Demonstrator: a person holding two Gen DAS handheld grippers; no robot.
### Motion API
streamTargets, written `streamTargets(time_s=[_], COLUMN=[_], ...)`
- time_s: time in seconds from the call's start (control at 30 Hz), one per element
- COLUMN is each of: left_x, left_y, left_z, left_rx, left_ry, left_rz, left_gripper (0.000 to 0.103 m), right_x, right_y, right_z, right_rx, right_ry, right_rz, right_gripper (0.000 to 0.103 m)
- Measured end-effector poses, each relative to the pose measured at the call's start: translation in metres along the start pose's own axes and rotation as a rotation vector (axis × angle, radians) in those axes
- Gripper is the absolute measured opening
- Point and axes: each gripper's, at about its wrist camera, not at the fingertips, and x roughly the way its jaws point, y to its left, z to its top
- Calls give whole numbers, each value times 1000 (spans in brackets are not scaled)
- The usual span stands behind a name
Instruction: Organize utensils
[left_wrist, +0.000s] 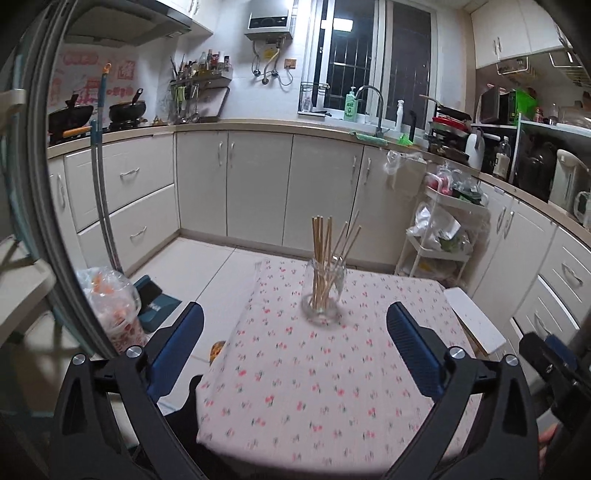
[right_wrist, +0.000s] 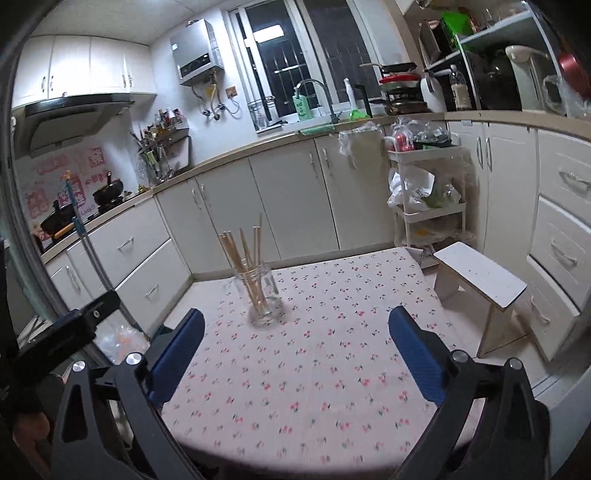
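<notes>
A clear glass jar (left_wrist: 322, 295) (right_wrist: 263, 295) stands upright on the floral-clothed table (left_wrist: 332, 387) (right_wrist: 332, 369), toward its far side. Several wooden chopsticks (left_wrist: 323, 243) (right_wrist: 243, 254) stand in it, fanned out above the rim. My left gripper (left_wrist: 295, 321) is open, well short of the jar over the near half of the table, with nothing between its blue pads (left_wrist: 413, 354). My right gripper (right_wrist: 296, 328) is open too, back from the jar, which sits ahead and slightly left of it. Between its blue pads (right_wrist: 417, 358) there is only cloth.
A white stool (right_wrist: 480, 280) (left_wrist: 472, 317) stands off the table's right side. A white trolley (right_wrist: 424, 206) with bags stands by the cabinets behind. On the floor at left sit a plastic bag (left_wrist: 110, 302) and a dustpan (left_wrist: 155, 302). A mop handle (left_wrist: 101, 184) leans on the drawers.
</notes>
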Motion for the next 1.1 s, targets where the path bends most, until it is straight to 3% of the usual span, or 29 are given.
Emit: streamTargets(time_s=[0.23, 0.5, 0.67, 1.1], left_x=[-54, -94, -116, -148], left_y=[8, 20, 15, 6], left_z=[-15, -37, -44, -60], left_rx=[26, -6, 8, 50], left_ry=[50, 135, 122, 135], left_rz=[-7, 5, 24, -6], left_gripper=[95, 95, 95, 95], right_x=[-47, -87, -93, -123], right_y=[20, 49, 45, 49], right_z=[-2, -40, -52, -57], right_rx=[27, -25, -13, -32], right_ry=[39, 108, 187, 157], right_rz=[4, 10, -27, -21], right_gripper=[96, 96, 96, 96])
